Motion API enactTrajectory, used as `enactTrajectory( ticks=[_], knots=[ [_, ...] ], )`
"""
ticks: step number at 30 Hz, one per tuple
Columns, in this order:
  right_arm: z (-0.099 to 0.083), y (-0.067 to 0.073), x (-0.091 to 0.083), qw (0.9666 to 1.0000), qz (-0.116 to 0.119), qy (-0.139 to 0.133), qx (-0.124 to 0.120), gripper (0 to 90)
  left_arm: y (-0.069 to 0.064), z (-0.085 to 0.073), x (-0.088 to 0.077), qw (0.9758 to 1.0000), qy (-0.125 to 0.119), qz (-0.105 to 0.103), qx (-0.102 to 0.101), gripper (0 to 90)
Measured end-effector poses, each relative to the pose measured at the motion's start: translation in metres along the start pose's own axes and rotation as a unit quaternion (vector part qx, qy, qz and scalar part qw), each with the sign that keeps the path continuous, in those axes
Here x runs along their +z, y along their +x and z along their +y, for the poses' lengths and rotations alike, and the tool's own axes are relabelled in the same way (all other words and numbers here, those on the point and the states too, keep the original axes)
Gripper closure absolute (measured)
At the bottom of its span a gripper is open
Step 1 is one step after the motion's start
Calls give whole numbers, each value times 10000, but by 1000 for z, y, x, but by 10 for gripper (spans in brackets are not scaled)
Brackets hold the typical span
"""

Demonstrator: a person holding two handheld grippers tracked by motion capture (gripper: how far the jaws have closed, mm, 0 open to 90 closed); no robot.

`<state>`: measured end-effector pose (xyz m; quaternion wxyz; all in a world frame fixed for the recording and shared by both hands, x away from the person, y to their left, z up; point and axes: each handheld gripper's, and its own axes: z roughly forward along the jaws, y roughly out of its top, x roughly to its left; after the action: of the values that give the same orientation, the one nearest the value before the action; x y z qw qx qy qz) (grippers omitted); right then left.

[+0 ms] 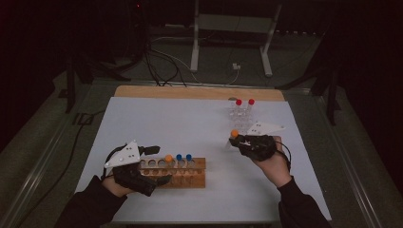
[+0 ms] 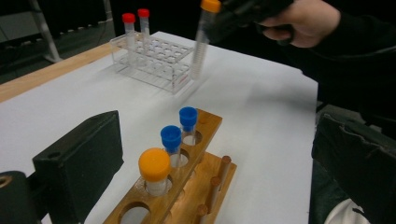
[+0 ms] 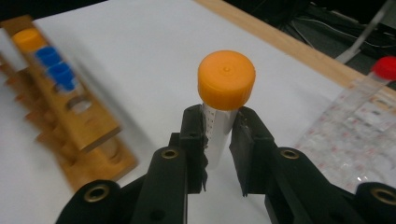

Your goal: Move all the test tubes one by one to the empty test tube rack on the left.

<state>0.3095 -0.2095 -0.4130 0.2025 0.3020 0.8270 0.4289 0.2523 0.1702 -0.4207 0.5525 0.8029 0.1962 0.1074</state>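
My right gripper (image 3: pixel 219 122) is shut on a clear tube with an orange cap (image 3: pixel 226 79), held upright just below the cap. In the high view this right gripper (image 1: pixel 236 139) hovers above the white mat, between the two racks. A wooden rack (image 1: pixel 192 179) lies at the front left; it holds one orange-capped tube (image 1: pixel 168 158) and two blue-capped tubes (image 1: pixel 179 157). My left gripper (image 1: pixel 159 165) stands open, its jaws wide apart on either side of the rack's left end. In the left gripper view the rack (image 2: pixel 208 133) lies between the jaws, apart from both.
A clear plastic rack (image 1: pixel 242 118) stands at the back right of the mat with two red-capped tubes (image 1: pixel 238 102) in it. The white mat (image 1: pixel 190 123) covers a wooden table. Cables and a metal stand are on the floor beyond.
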Motion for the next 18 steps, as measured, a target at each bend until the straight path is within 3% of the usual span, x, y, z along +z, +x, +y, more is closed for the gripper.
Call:
enactTrajectory(
  ticks=[9,18],
  knots=[
    [-18,33,-14,9991,284,133,-297,750,-5,1,3,10000,27,-76,46,29],
    [-22,57,-21,9962,682,200,-501,750,-11,3,6,9998,48,-185,83,29]
  ],
)
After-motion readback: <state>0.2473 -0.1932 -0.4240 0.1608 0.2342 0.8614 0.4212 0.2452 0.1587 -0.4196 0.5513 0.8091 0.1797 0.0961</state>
